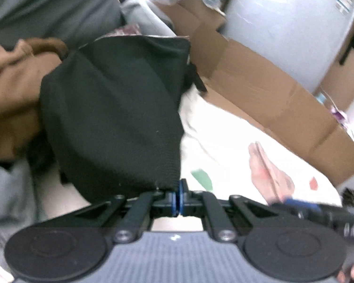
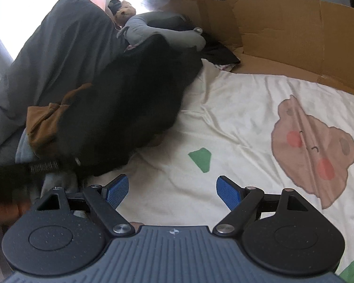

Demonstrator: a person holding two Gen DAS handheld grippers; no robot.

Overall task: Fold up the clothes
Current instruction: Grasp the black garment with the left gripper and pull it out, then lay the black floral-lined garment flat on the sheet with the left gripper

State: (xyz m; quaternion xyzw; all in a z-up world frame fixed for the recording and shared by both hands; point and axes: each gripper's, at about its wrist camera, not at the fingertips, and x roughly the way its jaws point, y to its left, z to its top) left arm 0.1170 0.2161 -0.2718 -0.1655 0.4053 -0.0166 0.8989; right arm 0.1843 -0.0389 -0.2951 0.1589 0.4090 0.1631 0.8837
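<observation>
The left claw [image 1: 179,197] is clenched on the bottom edge of the black knitted garment [image 1: 115,108], its blue pads pressed together with the cloth caught between them. From there the garment spreads up toward 12 o'clock over the cream bed sheet printed with a pink bear face [image 2: 224,108]. In the right wrist view it lies at 10 o'clock, beside a crumpled brown garment [image 2: 43,122] and a grey pillow [image 2: 59,47]. The right claw [image 2: 172,191] is released, its blue fingers [image 2: 229,192] spread wide above bare sheet. A flattened brown cardboard box [image 1: 259,87] lies along the sheet's far edge. A label on the white appliance [image 1: 283,23] at 1 o'clock is too blurred to read.
</observation>
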